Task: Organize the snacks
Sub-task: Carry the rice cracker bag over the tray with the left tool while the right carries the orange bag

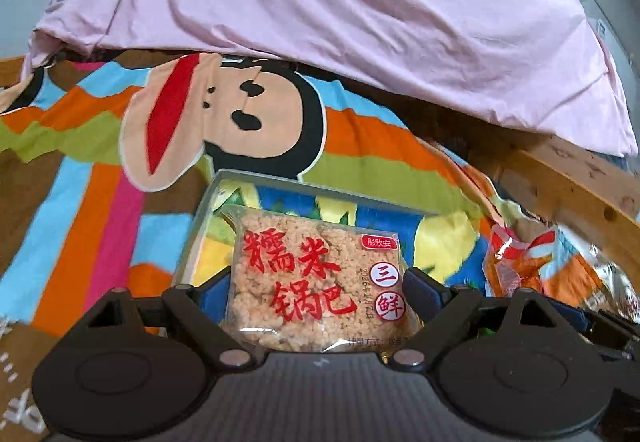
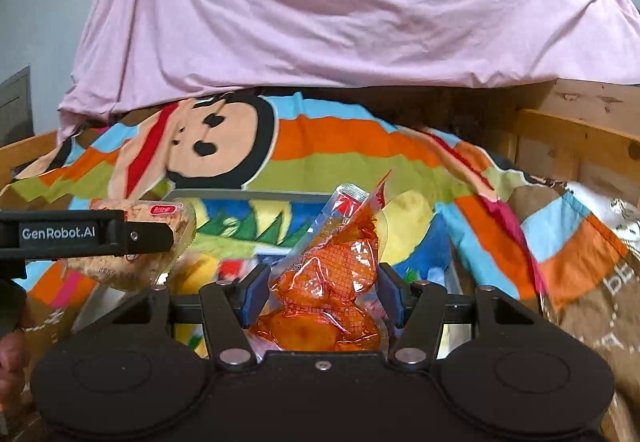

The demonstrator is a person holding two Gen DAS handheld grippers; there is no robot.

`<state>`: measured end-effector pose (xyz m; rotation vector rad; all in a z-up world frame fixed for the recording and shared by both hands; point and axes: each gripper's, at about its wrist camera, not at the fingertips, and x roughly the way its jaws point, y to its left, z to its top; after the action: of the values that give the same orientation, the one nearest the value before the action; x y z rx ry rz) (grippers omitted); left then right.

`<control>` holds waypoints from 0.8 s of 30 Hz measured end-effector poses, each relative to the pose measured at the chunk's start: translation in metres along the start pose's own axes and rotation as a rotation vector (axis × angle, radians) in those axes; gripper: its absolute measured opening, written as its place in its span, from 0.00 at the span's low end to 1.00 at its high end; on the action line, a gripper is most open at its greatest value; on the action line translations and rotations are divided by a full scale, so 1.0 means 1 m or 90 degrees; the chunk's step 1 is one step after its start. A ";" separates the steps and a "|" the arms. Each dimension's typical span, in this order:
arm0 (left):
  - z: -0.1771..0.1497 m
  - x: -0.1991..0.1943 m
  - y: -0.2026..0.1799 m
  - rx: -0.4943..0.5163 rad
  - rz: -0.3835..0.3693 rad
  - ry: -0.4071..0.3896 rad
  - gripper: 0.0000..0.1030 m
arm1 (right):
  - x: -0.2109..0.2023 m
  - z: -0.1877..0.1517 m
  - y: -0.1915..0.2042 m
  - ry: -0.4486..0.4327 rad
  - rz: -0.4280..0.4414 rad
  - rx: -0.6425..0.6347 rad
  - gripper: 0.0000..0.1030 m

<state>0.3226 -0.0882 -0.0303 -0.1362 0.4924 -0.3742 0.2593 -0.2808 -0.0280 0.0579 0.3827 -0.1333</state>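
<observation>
My left gripper (image 1: 316, 290) is shut on a clear rice-cracker packet (image 1: 316, 274) with red Chinese lettering and holds it above a clear plastic tray (image 1: 280, 184) on the colourful sheet. The same packet (image 2: 160, 226) and the left gripper's finger (image 2: 120, 234) show at the left of the right wrist view. My right gripper (image 2: 320, 290) is shut on an orange snack pouch (image 2: 336, 266) with a red and white top, held above the tray (image 2: 248, 195). That pouch (image 1: 516, 266) shows at the right of the left wrist view.
A striped cartoon-monkey bedsheet (image 1: 224, 110) covers the surface. A pink cloth (image 1: 320, 2) hangs over the back. A wooden bed rail (image 1: 568, 182) runs along the right side. A crinkled silver packet (image 2: 624, 218) lies at the far right.
</observation>
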 end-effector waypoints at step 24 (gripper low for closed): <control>-0.002 0.077 -0.026 0.079 0.050 0.071 0.88 | 0.074 -0.023 -0.025 0.085 -0.042 0.057 0.58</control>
<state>0.3764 -0.1417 -0.0601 0.0237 0.5809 -0.3354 0.3157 -0.3124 -0.0783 0.1438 0.5124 -0.2121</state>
